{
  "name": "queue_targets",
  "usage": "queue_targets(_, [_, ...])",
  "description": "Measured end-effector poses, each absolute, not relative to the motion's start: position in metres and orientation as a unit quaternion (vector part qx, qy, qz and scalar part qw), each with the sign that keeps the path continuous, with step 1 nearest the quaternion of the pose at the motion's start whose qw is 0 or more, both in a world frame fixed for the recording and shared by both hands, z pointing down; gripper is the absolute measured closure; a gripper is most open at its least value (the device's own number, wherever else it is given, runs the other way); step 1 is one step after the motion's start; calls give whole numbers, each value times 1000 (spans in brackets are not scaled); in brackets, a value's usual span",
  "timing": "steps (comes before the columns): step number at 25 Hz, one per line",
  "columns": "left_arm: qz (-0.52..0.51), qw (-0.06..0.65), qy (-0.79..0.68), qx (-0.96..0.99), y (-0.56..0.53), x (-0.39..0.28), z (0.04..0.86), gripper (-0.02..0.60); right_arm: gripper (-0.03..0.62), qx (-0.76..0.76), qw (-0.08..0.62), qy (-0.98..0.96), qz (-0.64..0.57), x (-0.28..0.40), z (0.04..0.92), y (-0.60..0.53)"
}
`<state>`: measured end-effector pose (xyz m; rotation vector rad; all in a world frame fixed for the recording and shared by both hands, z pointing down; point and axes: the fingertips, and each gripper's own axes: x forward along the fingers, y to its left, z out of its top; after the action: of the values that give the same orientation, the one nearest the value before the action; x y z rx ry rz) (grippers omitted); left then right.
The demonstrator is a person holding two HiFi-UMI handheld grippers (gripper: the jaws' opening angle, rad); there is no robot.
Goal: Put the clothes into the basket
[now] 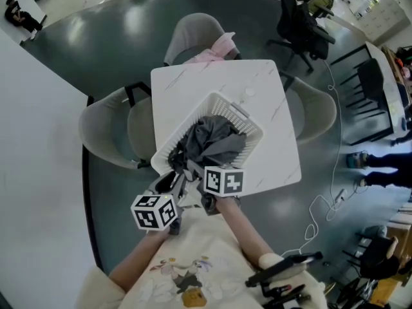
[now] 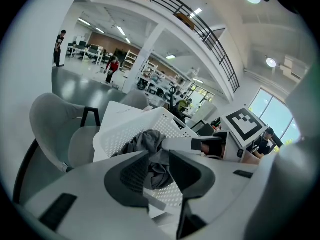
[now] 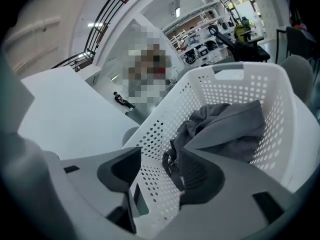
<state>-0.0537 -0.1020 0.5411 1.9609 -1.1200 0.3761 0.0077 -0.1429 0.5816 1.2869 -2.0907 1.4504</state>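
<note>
A white perforated basket [image 1: 255, 131] stands on a white marble-look table [image 1: 270, 89] and holds a crumpled grey garment [image 1: 210, 140]. Part of that garment [image 2: 148, 141] spills over the near rim. My left gripper [image 1: 168, 182] is at the basket's near corner, open, and the hanging cloth shows in the gap between its jaws [image 2: 159, 160]. My right gripper [image 1: 193, 171] is beside it, open, straddling the basket wall [image 3: 165, 129], with nothing pressed between its pads [image 3: 160, 159]. The grey garment [image 3: 225, 129] lies just past its right jaw. A pink garment [image 1: 217, 47] lies on the far chair.
Grey shell chairs stand at the table's left [image 1: 106, 129], far side [image 1: 193, 32] and right [image 1: 317, 111]. A black office chair [image 1: 299, 19] stands further back. A white cable [image 1: 322, 206] trails on the dark floor at right.
</note>
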Motion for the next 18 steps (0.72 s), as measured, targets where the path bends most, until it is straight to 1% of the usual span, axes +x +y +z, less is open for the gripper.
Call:
queue_targets(4, [141,408,-449,782,-98,-58,535,451,372,460,126,-739,477,5,550,-137])
queue_targets(10, [132,397,-451,789,-83,-72,513,451,372,481,116,-746,445,-3,520,-121])
queue_targets(14, [121,394,-452,791,-79,-82,514,451,373,494,112,-759,409,-10,510,-117])
queue_targets(18, [123,399,-439,795,-61,-79,519,451,404,496,96,-771,388,-15,501,-99])
